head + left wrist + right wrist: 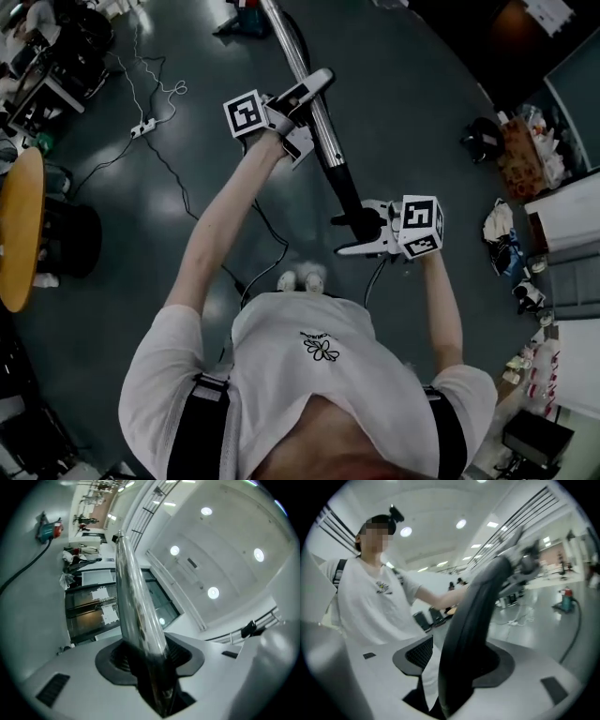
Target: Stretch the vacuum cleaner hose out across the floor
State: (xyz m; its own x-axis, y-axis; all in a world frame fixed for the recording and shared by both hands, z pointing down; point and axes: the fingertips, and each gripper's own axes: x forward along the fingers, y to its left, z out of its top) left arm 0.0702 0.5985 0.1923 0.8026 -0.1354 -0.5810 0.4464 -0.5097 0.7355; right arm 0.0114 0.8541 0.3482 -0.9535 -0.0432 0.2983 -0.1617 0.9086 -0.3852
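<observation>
The vacuum cleaner's shiny metal tube (298, 58) runs from the top of the head view down to a black handle section (345, 187). My left gripper (314, 108) is shut on the metal tube, which fills the gap between its pads in the left gripper view, metal tube (136, 602), left gripper (151, 670). My right gripper (361, 231) is shut on the black curved handle (473, 620) at the tube's near end, right gripper (457, 672). No flexible hose shows in any view.
A white power strip (142, 128) with cables lies on the dark floor at the left. A round wooden table (21, 225) and a black stool (70, 236) stand at the far left. Boxes and clutter (516, 155) line the right side. My shoes (302, 279) are below the handle.
</observation>
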